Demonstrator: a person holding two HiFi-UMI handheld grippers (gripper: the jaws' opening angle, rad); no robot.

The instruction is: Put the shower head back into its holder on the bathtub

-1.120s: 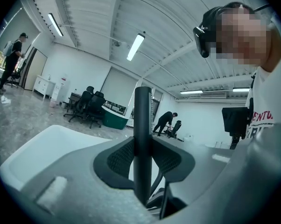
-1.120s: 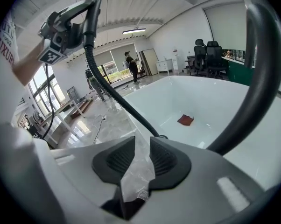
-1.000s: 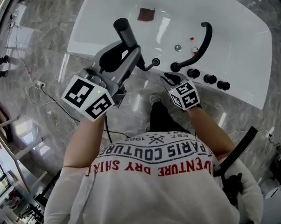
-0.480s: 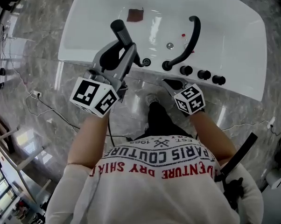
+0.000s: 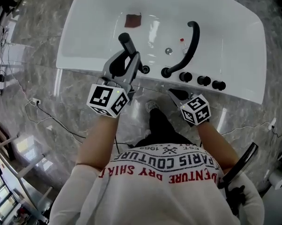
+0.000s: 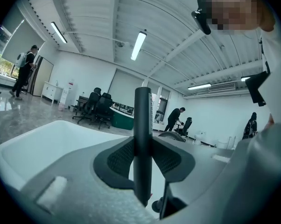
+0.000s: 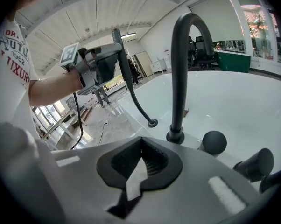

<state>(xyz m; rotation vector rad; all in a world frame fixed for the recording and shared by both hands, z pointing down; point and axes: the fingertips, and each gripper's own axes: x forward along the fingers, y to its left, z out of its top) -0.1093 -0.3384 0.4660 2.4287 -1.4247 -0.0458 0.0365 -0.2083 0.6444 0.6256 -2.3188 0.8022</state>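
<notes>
- The left hand-held gripper (image 6: 143, 155) is clamped on the slim black rod-shaped shower head (image 6: 143, 120), which it holds upright over the near rim of the white bathtub (image 5: 234, 41).
- A dark hose (image 7: 133, 94) runs down to the small round black holder (image 5: 145, 70) on that rim, and the head is not seated.
- A tall arched black spout (image 5: 190, 43) rises just beside the holder, with three round black knobs (image 5: 204, 80) further right.
- The right hand-held gripper (image 7: 140, 164) has its jaws together and empty, near the spout's base.

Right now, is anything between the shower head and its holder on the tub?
Nothing visible does. The left gripper holds the shower head close by the holder, joined only by its own hose.
</notes>
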